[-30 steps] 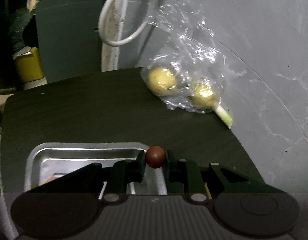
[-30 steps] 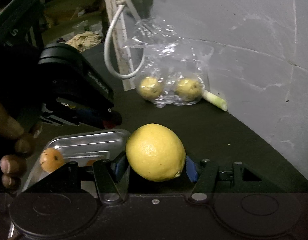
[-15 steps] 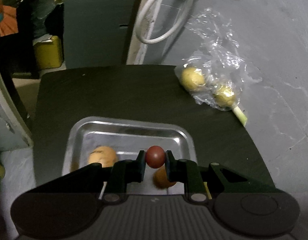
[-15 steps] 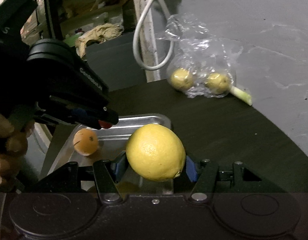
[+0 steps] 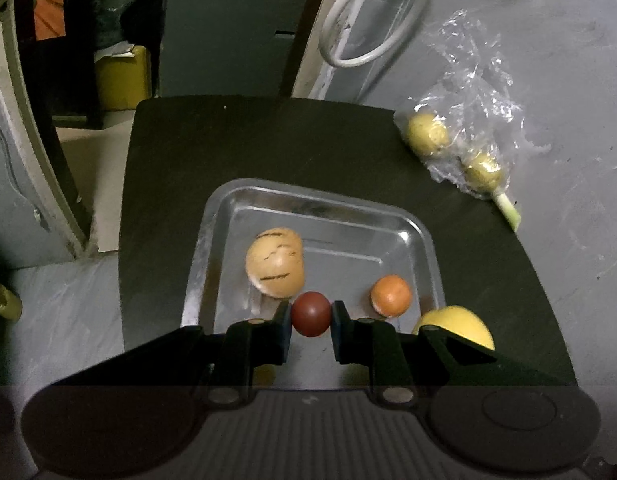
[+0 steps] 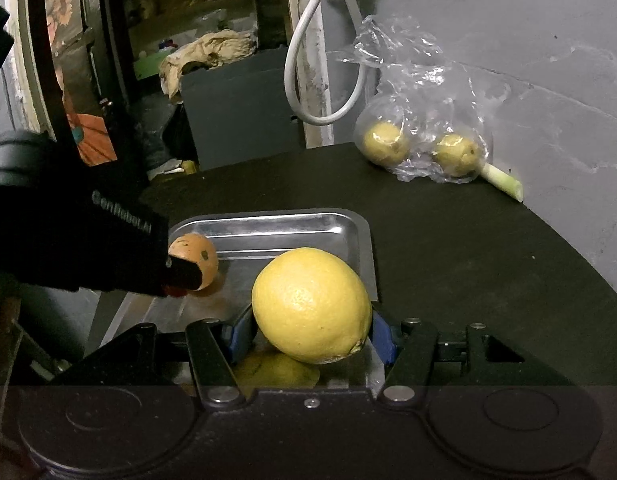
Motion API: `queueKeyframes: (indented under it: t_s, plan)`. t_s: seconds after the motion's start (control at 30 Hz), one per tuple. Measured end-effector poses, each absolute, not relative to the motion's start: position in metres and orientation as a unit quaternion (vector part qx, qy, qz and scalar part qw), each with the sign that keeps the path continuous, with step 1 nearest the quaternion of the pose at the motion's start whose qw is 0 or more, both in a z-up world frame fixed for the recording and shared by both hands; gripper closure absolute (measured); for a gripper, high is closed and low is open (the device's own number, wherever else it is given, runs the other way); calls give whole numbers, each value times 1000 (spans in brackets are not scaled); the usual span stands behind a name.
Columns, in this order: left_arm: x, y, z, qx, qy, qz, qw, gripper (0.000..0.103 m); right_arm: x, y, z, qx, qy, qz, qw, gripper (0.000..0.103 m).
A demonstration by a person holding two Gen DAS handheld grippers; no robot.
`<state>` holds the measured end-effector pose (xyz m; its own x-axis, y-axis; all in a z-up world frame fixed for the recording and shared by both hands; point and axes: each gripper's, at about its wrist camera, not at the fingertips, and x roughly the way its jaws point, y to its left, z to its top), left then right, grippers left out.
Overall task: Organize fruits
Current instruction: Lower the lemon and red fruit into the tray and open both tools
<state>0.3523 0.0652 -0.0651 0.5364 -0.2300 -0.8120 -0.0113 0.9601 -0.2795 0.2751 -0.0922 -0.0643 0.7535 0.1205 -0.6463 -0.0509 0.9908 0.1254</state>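
Above steel tray (image 5: 424,240), gripper (image 6: 310,320) clamps dimpled lemon (image 6: 311,305).

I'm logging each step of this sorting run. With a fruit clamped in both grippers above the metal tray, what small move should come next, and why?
Probably lower the left gripper a little and open it, dropping the small dark red round fruit into the shiny metal tray. It hangs over bare tray floor between the tan streaked fruit and the small orange fruit. The right gripper can follow with the large yellow lemon.

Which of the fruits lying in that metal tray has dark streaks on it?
The large pale tan fruit at the shiny metal tray's left; the small orange fruit right of it is plain.
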Motion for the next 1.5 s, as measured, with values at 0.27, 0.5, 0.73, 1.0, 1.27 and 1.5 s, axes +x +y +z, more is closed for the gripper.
queueKeyframes:
  t_s: [0.27,0.5,0.73,1.0,1.27,1.5]
  plan:
    - [354,67,-72,-119,487,-63,863,81,280,-91,-67,50,356,38,932,42]
    - [355,64,-77,-115,496,-66,858,81,283,-92,-69,53,362,33,930,42]
    - [357,59,-80,-105,502,-68,856,81,284,-94,-70,56,364,33,929,42]
    - [361,54,-85,-99,511,-67,851,80,285,-95,-71,57,366,33,928,42]
    - [361,52,-89,-94,520,-67,846,80,284,-94,-68,52,358,38,931,42]
    - [361,49,-88,-84,523,-68,846,71,279,-97,-67,48,359,38,931,41]
